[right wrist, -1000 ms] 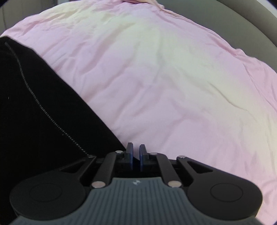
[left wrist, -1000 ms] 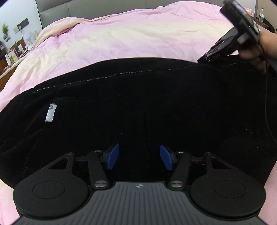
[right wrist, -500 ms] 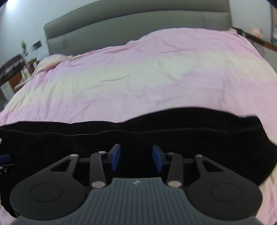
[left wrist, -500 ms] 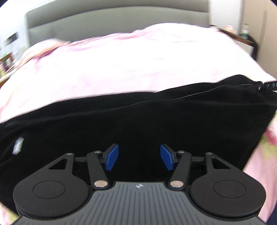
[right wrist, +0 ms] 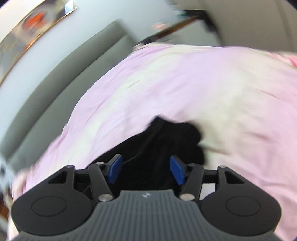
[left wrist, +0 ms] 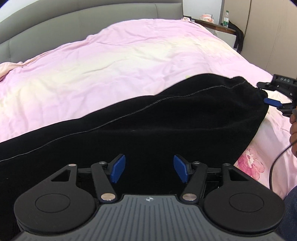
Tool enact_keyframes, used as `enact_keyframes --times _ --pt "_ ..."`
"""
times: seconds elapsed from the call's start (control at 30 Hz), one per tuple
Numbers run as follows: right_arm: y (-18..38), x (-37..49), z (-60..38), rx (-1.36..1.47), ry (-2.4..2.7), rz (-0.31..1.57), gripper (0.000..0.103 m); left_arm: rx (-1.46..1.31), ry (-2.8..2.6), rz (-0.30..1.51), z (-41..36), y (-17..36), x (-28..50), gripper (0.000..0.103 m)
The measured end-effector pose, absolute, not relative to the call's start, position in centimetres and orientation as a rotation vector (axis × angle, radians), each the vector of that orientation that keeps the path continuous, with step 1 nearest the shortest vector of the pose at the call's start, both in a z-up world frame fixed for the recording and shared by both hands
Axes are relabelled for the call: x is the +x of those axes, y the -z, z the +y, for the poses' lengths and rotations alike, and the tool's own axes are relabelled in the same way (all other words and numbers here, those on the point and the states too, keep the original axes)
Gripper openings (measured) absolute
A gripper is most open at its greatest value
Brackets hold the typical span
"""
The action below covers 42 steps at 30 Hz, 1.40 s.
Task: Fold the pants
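We see a bed (left wrist: 130, 61) filling most of the left wrist view, covered in a creased pink duvet that pales to cream through its middle, with a pink flower print (left wrist: 250, 165) at about 4 o'clock. A padded grey headboard (left wrist: 55, 27) curves across from 9 to 12 o'clock. At 1 o'clock a wooden bedside table (left wrist: 219, 27) carries a bottle (left wrist: 225, 17) (its label unreadable) and some pink clutter. A beige wall panel (left wrist: 269, 37) stands at 2 o'clock. The right wrist view is blurred; a framed picture (right wrist: 33, 24) hangs on a pale wall at 10 o'clock.
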State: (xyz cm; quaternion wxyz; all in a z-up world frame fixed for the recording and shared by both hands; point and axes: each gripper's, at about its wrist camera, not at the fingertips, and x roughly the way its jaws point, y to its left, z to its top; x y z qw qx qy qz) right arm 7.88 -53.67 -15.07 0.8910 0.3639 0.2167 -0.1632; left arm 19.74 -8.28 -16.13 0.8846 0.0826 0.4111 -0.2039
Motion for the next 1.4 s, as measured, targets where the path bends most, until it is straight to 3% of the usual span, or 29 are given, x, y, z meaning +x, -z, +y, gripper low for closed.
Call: enact_keyframes --times 0.07,0.17,0.23,0.27,0.33,0.57,0.63,0.7,0.83,1.0,1.2,1.27,1.3,1.4 --pt "15.7 6.9 -55.1 0.852 0.376 0.427 0.052 0.201 0.425 0.887 -9.0 17.2 20.3 0.071" --pt "15.5 5.9 -55.3 0.856 0.527 0.421 0.067 0.178 0.394 0.929 -9.9 18.8 20.8 0.075" --pt "16.3 6.1 -55.9 0.929 0.497 0.439 0.067 0.102 0.37 0.962 -9.4 19.2 21.5 0.081" --pt "17.3 6.0 -56.5 1.005 0.458 0.45 0.067 0.07 0.363 0.976 -9.0 19.1 21.7 0.081" --pt "19.1 6.8 -57.0 1.148 0.385 0.473 0.067 0.016 0.342 0.968 -8.7 18.1 22.2 0.071" --pt "21.8 8.2 -58.4 1.294 0.332 0.444 0.066 -0.079 0.415 0.901 -11.1 14.8 23.7 0.073" --pt "22.6 8.1 -58.9 1.349 0.306 0.409 0.048 -0.045 0.395 0.929 -12.3 15.7 24.6 0.072" --pt "23.0 8.3 -59.3 1.374 0.287 0.397 0.038 -0.039 0.368 0.968 -13.1 16.9 25.5 0.069" --pt "22.6 8.2 -59.2 1.341 0.278 0.395 0.031 0.057 0.299 0.966 -14.6 18.2 25.0 0.073" --pt "19.2 8.2 -57.6 1.105 0.264 0.376 0.022 0.031 0.272 1.013 -14.6 20.2 25.5 0.076" --pt "10.1 7.5 -47.7 0.47 0.033 0.159 0.02 -0.12 0.306 1.025 -12.3 20.2 25.7 0.075" --pt "8.5 7.3 -43.3 0.284 -0.071 0.115 0.02 -0.203 0.303 1.013 -10.9 19.7 25.5 0.063" --pt "8.2 7.3 -41.3 0.218 -0.111 0.116 0.02 -0.247 0.293 1.003 -9.8 19.2 25.2 0.051" --pt "8.4 7.6 -35.6 0.052 -0.182 0.162 0.019 -0.305 0.254 0.949 -6.1 17.5 23.4 0.05"
